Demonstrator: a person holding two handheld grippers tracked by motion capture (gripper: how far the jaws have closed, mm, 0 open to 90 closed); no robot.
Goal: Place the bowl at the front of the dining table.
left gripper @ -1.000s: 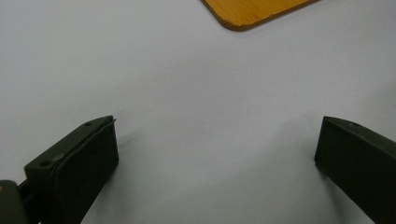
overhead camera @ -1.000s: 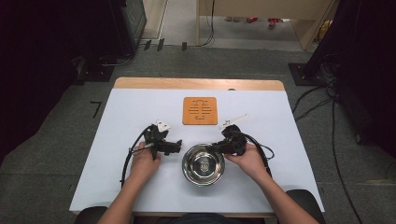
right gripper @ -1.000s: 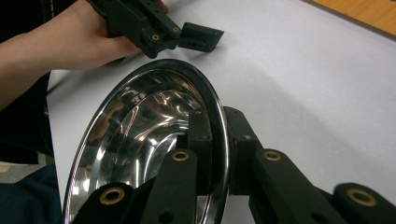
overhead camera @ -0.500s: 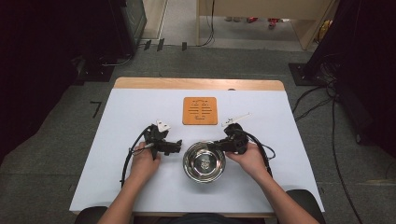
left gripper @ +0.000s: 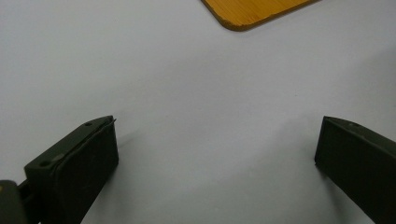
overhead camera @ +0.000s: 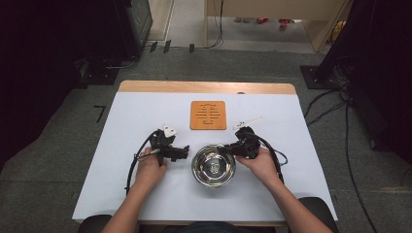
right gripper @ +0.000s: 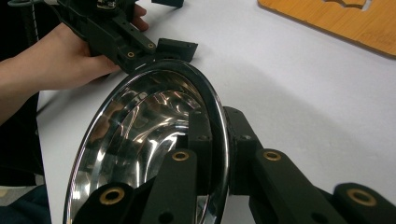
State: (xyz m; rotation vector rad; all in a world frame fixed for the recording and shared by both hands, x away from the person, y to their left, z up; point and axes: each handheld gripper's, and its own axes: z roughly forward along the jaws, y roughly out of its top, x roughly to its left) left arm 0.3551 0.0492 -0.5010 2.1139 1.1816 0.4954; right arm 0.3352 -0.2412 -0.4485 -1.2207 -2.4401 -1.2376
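Observation:
A shiny steel bowl (overhead camera: pixel 214 166) sits on the white table (overhead camera: pixel 145 111) near its front edge. My right gripper (overhead camera: pixel 227 149) is shut on the bowl's right rim, one jaw inside and one outside; in the right gripper view the rim (right gripper: pixel 149 135) runs between the jaws of that gripper (right gripper: pixel 212 116). My left gripper (overhead camera: pixel 183 152) rests just left of the bowl, pointing toward it, jaws wide apart. In the left gripper view it (left gripper: pixel 217 154) stands open over bare table with nothing between the jaws.
An orange wooden trivet (overhead camera: pixel 208 115) lies flat behind the bowl, its corner (left gripper: pixel 252 11) at the top of the left gripper view. Cables trail from both grippers across the table. A wooden strip (overhead camera: pixel 204 87) runs along the far edge.

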